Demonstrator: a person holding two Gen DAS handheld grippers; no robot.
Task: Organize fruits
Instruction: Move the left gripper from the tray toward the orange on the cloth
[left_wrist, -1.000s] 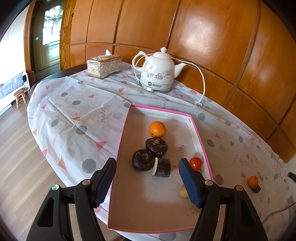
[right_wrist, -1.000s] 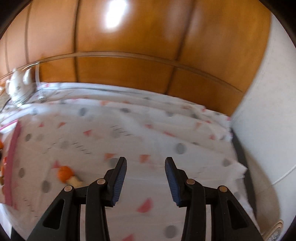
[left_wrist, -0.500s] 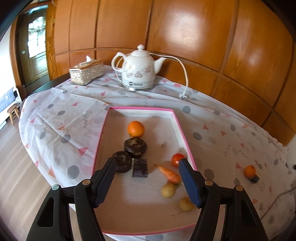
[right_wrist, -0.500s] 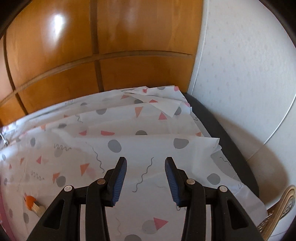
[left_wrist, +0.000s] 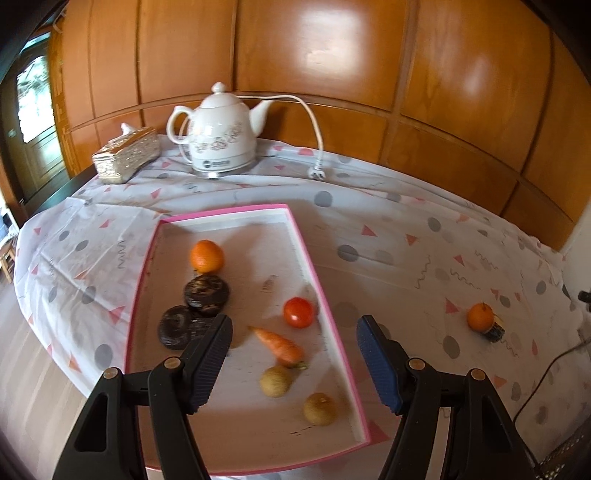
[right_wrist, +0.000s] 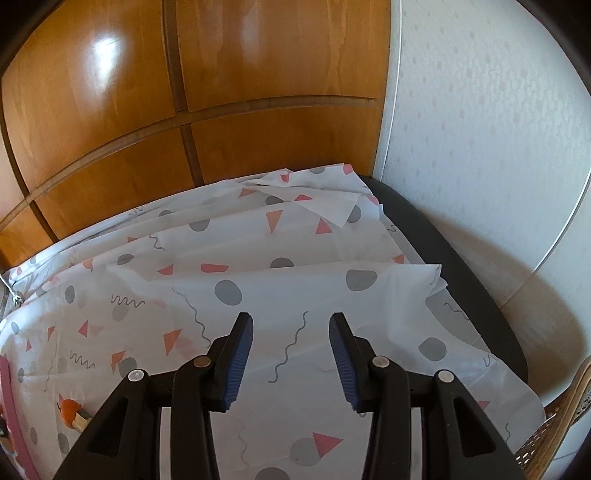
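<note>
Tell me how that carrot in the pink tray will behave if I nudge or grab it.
The carrot looks stiff and light. Its taper suggests it would roll in a curve, perhaps toward the nearby yellowish round fruit. Its smooth skin may slip; gripping across the thick end seems safer.

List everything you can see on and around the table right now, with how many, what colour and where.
tray: 1, pink-rimmed, table middle
orange: 1, orange, far end of tray
dark round items: 2 or 3, brown-black, tray's left side
tomato: 1, red, by tray's right wall
carrot: 1, orange, tray middle
round fruits: 2, yellow-brown, tray's near end
small orange: 1, on tablecloth, right of tray
kettle: 1, white, far edge
tissue box: 1, silver-gold, left of kettle
left gripper: open, empty
right gripper: open, empty
</note>
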